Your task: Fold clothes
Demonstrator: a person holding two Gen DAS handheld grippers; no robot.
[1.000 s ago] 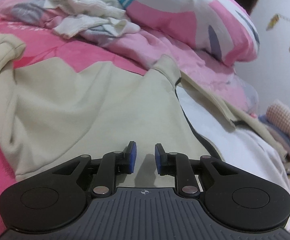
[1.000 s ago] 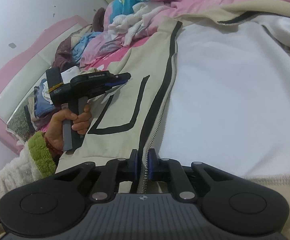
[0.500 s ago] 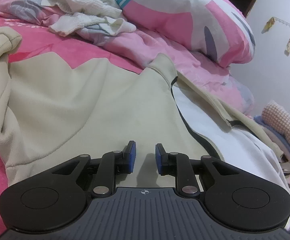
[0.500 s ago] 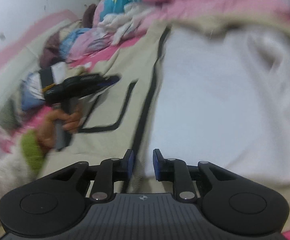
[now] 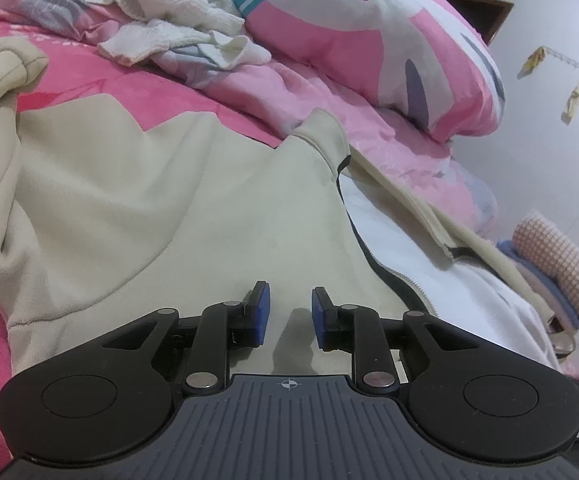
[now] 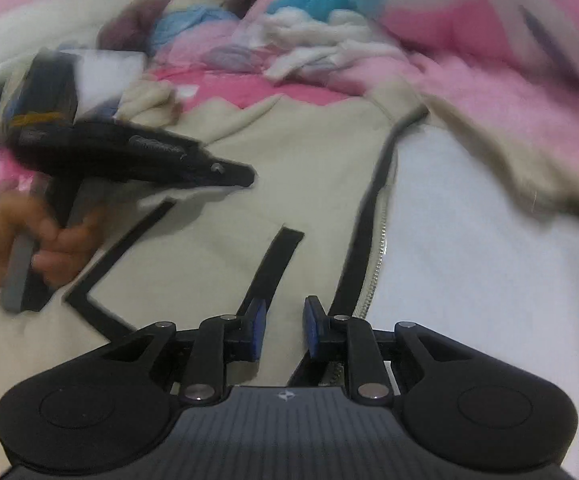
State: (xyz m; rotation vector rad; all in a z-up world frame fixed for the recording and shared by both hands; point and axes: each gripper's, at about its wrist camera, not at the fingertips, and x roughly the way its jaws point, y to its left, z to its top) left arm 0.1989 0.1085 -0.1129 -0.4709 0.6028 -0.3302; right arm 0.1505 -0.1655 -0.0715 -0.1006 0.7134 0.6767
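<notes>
A beige zip-up jacket [image 5: 137,208] lies spread open on the bed [image 5: 89,80], its outer beige panel to the left and its white lining [image 5: 441,276] to the right, with a black-edged zipper [image 6: 373,240] running between the two. At the far left of the right wrist view, a hand [image 6: 29,236] grips the handle of the left gripper [image 5: 287,312], which hangs low over the beige panel; this part of the view is blurred. In its own camera the left gripper has its blue-padded fingers [image 5: 260,312] apart with nothing between them, only beige fabric beneath. A black pocket outline [image 6: 129,256] marks the panel near it. Further right, the right gripper [image 6: 283,326] sits just left of the zipper, over the beige cloth beside the pocket trim, its fingers parted and holding nothing. Beyond the jacket's collar [image 5: 325,132] lies a rumpled white knit garment [image 5: 177,28] on the pink bedding, and to its right a large pink and white pillow [image 5: 369,40]. At the far right edge of the left wrist view, a small stack of folded clothes [image 5: 553,276] rests beside the jacket, topped by a pink checked piece.
</notes>
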